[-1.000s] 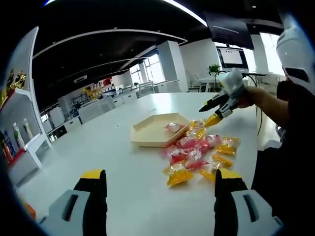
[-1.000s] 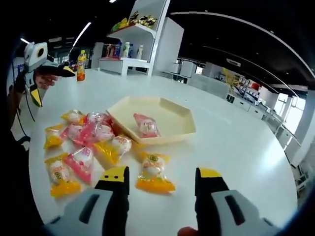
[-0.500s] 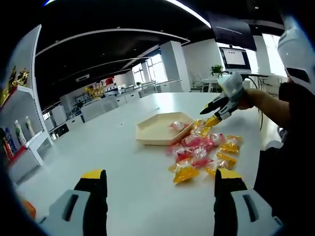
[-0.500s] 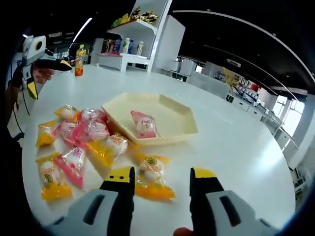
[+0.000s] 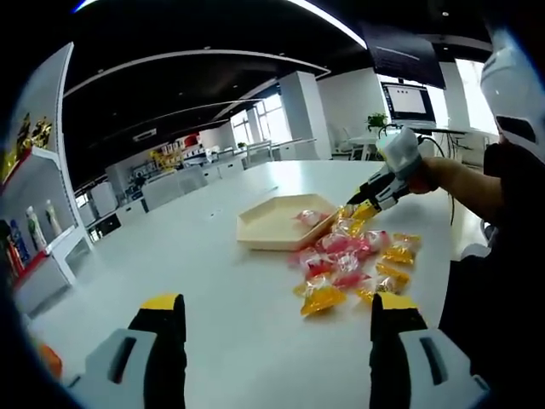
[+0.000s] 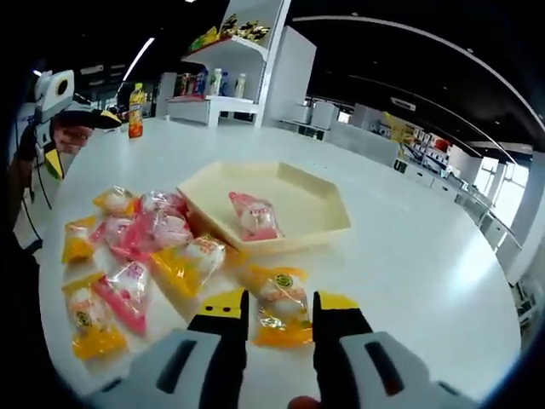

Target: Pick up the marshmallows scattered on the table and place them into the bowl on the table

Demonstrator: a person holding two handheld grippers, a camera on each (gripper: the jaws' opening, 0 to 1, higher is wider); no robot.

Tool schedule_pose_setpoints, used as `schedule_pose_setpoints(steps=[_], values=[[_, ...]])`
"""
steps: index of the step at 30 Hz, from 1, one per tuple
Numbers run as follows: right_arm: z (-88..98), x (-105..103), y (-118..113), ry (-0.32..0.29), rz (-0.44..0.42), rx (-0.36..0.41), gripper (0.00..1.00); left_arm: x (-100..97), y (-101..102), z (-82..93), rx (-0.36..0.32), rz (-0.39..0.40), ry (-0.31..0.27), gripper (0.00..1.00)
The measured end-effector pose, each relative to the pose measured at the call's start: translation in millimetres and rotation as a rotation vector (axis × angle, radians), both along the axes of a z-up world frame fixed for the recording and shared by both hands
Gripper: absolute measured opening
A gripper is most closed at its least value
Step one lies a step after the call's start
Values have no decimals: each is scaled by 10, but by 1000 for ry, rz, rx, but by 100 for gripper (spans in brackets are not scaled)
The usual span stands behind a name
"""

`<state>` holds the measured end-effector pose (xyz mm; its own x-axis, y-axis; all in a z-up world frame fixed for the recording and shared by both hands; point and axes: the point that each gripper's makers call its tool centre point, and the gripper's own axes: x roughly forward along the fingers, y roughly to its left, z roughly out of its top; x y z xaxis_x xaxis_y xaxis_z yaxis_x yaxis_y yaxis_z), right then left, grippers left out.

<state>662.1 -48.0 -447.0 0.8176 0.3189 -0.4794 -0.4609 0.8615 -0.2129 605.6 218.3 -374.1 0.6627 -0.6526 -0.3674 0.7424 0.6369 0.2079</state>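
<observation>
On the white worktop (image 6: 409,239) we had a loose heap of wrapped marshmallows, yellow and pink packets, lying just beside the pale hexagonal bowl (image 6: 319,209), which already held one pink-wrapped marshmallow (image 6: 254,216). Our right tongs (image 6: 280,307) stood with their yellow-tipped jaws narrowed around a yellow-wrapped marshmallow (image 6: 281,300) that lay on the worktop apart from the heap, near the bowl's closest edge; we could not tell whether the jaws already pressed on the wrapper or merely flanked it. In the left gripper view the same tongs (image 5: 364,204) showed at the far side of the heap (image 5: 349,264), tips down among the packets. Our left tongs (image 5: 277,311) were held wide apart, gripping nothing, well back from the sweets. We judged the packets light, soft and crinkly, with slick film that could slide out of a shallow pinch; the puffed middle should give under pressure without harm. We reckoned the best hold was across that plump centre, not on the flat crimped ends, with a gentle squeeze before lifting over the bowl's low wall.
</observation>
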Motion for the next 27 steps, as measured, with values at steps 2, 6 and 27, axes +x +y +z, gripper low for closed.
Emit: schedule_pose_setpoints(steps=[2,6,27], values=[[-1,8,-14,-1,-7,5,27,-3,-1,-2,0,0,0,89],[9,9,-24,-4,-18,20,24,-6,3,15,0,1,-4,89],[10,-43,-53,19,-77,131,17,-62,-15,73,0,-4,-17,89]])
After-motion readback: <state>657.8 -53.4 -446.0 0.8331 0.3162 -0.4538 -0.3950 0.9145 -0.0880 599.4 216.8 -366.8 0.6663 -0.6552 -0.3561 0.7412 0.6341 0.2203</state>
